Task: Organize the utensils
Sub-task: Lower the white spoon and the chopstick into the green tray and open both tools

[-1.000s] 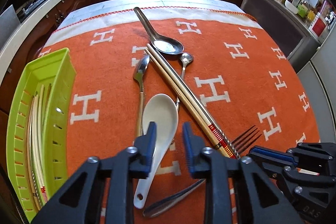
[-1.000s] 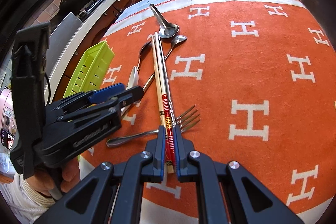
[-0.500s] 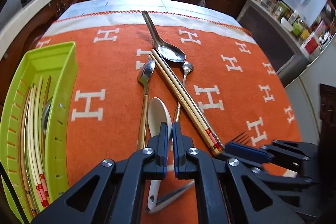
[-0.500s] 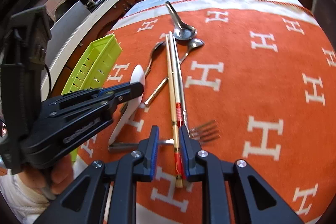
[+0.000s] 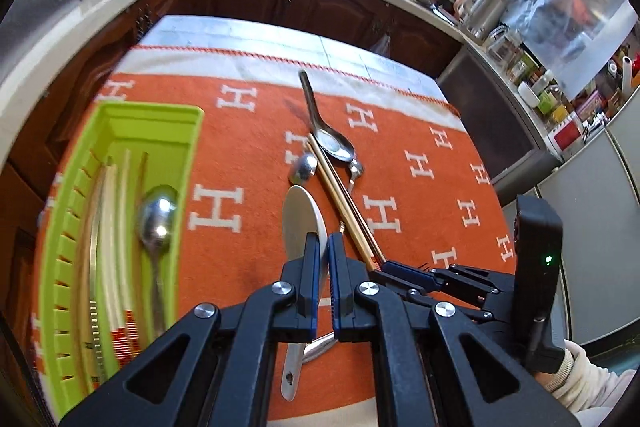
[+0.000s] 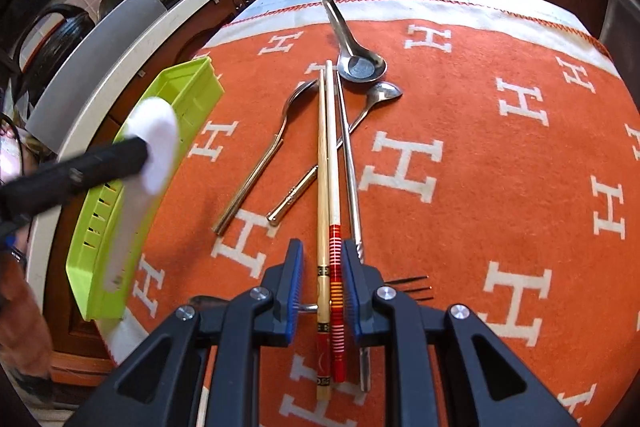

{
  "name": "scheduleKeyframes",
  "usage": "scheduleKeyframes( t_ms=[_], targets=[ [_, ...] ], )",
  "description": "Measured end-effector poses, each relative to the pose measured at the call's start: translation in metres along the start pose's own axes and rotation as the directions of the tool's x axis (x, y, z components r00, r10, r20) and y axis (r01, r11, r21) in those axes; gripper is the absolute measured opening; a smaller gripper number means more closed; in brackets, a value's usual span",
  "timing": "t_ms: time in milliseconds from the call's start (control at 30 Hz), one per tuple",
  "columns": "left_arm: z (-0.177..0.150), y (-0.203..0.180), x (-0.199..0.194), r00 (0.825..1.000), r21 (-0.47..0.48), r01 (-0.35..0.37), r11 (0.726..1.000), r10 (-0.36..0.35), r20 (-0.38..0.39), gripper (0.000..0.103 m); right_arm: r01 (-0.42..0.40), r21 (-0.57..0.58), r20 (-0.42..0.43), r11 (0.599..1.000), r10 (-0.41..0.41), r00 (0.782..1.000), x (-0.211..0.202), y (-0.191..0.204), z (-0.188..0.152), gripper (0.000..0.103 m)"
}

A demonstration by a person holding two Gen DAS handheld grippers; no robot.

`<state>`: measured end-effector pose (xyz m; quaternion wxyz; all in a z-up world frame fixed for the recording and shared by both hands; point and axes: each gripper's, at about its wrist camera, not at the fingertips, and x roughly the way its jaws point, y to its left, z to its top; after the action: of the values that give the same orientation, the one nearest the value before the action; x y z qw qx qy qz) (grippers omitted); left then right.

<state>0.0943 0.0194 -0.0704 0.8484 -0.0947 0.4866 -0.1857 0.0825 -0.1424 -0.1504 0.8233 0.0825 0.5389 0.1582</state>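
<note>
Left gripper [image 5: 323, 263] fingers pinched tight on white spoon [image 6: 154, 143], lifted off cloth beside green basket [image 6: 188, 95]. Carry over basket, lay flat beside spoon already there. Right gripper [image 6: 322, 291] fingers narrow around chopsticks [image 6: 326, 163], not squeezing; close gently.

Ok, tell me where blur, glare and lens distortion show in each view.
Left wrist view: green tray and the steel spoon inside are smeared; countertop edges bow. Right wrist view: white ceramic spoon in the left hand-held gripper is motion-blurred and glaring; chopsticks stay sharp.
</note>
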Motion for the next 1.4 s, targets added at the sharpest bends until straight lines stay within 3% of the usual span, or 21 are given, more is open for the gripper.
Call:
scheduleKeyframes(
  t_ms=[300, 667, 733, 767, 1033, 1200, 1400],
  targets=[
    [0.006, 0.036, -0.037, 0.995, -0.05, -0.086, 0.995, 0.088, 0.045, 0.002, 0.032, -0.043, 0.005, 0.999, -0.032, 0.999, 0.002, 0.01, 0.006, 0.019],
    [-0.005, 0.086, -0.031, 0.977, -0.088, -0.214, 0.973, 0.213, -0.024, 0.002, 0.105, -0.081, -0.022, 0.991, -0.107, 0.994, 0.019, 0.019, 0.013, 0.019],
    [-0.009, 0.095, -0.025, 0.973, -0.1, -0.231, 0.968, 0.228, -0.045, 0.002, 0.137, -0.087, -0.028, 0.987, -0.14, 0.99, 0.021, 0.022, 0.014, 0.008],
    [-0.01, 0.098, -0.022, 0.972, -0.104, -0.235, 0.967, 0.23, -0.05, 0.002, 0.134, -0.08, -0.032, 0.988, -0.137, 0.99, 0.021, 0.022, 0.015, 0.007],
    [-0.016, 0.107, -0.011, 0.96, -0.111, -0.28, 0.954, 0.274, -0.062, 0.003, 0.053, 0.07, -0.021, 0.996, -0.052, 0.998, -0.005, 0.014, 0.015, 0.006],
    [-0.016, 0.105, -0.02, 0.96, -0.114, -0.281, 0.953, 0.279, -0.033, 0.015, -0.009, 0.101, 0.001, 0.995, 0.009, 1.0, -0.028, 0.026, 0.015, 0.006],
    [-0.015, 0.098, -0.039, 0.957, -0.111, -0.287, 0.951, 0.29, 0.007, 0.021, -0.103, 0.085, -0.002, 0.991, 0.103, 0.995, -0.043, 0.064, 0.025, 0.006]
  ],
)
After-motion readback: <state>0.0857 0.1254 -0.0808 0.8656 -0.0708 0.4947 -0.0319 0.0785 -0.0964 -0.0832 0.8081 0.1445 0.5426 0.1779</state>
